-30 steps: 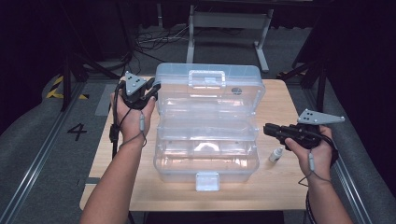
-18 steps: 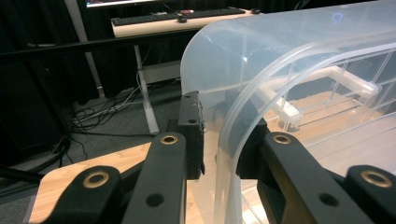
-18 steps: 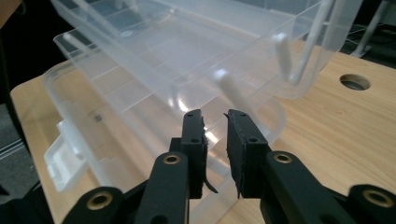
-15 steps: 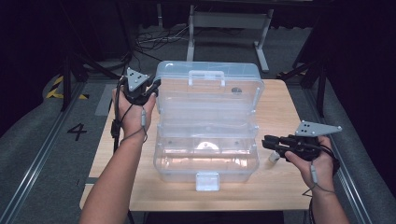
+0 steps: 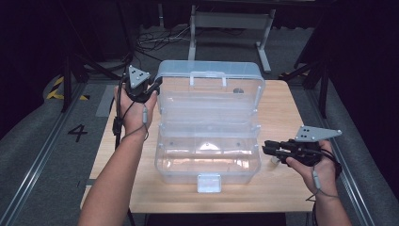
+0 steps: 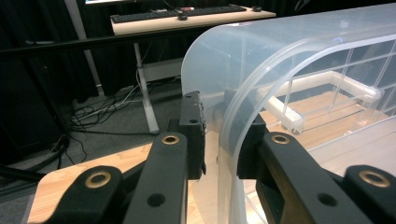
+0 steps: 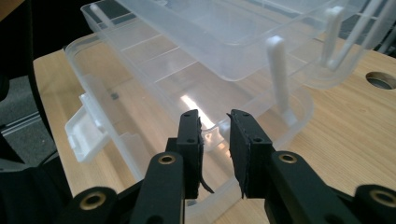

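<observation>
A clear plastic toolbox stands open on the wooden table (image 5: 282, 108). Its lid (image 5: 211, 89) is upright at the back, an inner tray (image 5: 207, 115) sits in the middle, and the base (image 5: 207, 174) with a latch (image 5: 208, 182) is at the front. My left gripper (image 5: 157, 84) is at the lid's upper left corner. In the left gripper view its jaws (image 6: 219, 135) are shut across the lid's rim (image 6: 303, 46). My right gripper (image 5: 264, 148) points at the base's right wall. Its jaws (image 7: 215, 140) have just been opening; the base's rim (image 7: 74, 51) shows in the gap, unpinched.
A small white thing (image 5: 275, 160) lies on the table under the right gripper. The table has a round hole (image 7: 380, 80) behind the box. Beyond the table stands a desk frame (image 5: 226, 23) with cables on the floor. Floor rails run along both sides.
My right gripper has drifted a little toward the table's front edge and its jaws stand wider. The left gripper and the lid have stayed put.
</observation>
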A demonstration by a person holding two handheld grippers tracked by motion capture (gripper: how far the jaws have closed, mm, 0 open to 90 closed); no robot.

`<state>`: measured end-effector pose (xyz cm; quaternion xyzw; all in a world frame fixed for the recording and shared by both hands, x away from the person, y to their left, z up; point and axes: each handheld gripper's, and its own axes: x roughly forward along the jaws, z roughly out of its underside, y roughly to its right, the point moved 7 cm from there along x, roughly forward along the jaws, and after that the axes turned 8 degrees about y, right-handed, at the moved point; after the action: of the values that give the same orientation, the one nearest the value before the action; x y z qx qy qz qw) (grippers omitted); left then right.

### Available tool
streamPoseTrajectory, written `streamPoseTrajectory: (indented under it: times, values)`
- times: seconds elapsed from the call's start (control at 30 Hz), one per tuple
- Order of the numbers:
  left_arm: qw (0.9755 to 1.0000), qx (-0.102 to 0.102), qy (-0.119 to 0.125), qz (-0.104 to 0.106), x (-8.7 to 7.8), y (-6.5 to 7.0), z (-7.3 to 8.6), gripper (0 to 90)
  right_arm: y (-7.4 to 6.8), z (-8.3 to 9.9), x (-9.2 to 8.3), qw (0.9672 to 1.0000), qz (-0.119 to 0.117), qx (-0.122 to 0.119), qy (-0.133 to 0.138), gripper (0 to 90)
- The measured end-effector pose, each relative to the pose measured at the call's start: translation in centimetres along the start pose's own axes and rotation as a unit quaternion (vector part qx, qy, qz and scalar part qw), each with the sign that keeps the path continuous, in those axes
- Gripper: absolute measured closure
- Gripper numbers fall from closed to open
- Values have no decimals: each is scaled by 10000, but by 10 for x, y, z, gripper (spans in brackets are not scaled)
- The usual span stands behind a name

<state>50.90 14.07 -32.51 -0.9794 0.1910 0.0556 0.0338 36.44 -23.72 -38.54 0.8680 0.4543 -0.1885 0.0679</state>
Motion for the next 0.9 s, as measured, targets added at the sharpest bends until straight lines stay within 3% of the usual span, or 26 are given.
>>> streamPoseTrajectory:
  times: [0.43, 0.67, 0.9]
  values:
    - [9999, -20, -105, -3, 6, -2, -1, 783, -17, 6, 7, 9974, -449, -373, -430, 701]
    - [9999, 0, -129, -12, 7, -3, -1, 784, -30, 17, 20, 9903, -894, -583, -884, 677]
    - [9999, -17, -153, 0, 7, -3, -1, 783, -35, 27, 35, 9852, -1077, -652, -1160, 681]
